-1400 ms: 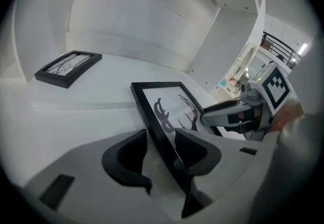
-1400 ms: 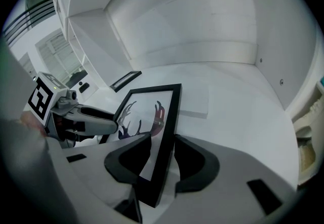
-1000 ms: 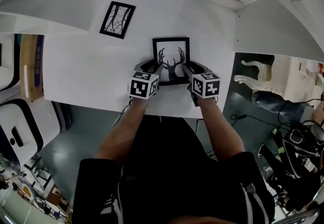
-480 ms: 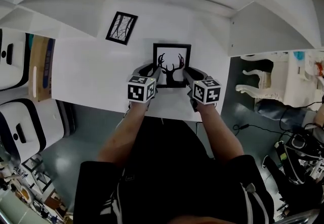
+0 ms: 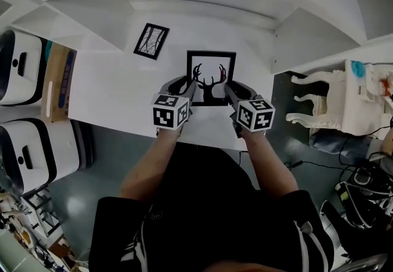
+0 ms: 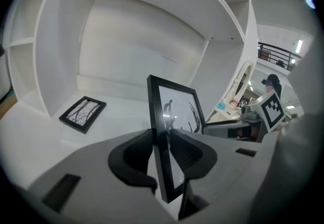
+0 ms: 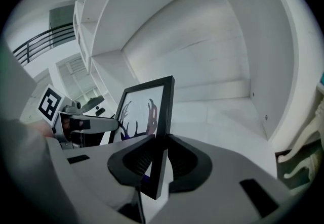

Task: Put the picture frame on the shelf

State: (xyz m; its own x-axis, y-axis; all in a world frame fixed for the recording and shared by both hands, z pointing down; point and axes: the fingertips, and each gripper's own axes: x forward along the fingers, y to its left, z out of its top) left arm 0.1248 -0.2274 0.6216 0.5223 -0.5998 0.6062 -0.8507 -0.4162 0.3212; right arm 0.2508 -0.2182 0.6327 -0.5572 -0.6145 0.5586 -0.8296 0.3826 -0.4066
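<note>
The picture frame (image 5: 210,77), the one with the antler print, is carried between the two claws over the front part of the shelf (image 5: 110,80) board, short of the back wall of the bay. The left gripper (image 5: 191,86) clamps the frame's left side bar and the right gripper (image 5: 228,88) its right side bar. Both sets of jaws have just been closing and now pinch the thin black moulding edge-on. Neither hand is nearer; the frame sits squarely between them. It stands in portrait, its long axis running up the bay and its print facing out of the shelf toward the person. A second frame (image 5: 151,40) lies flat deeper on the shelf, to the left. By my reading, the coming move is straight in toward the back wall, keeping the frame upright.
</note>
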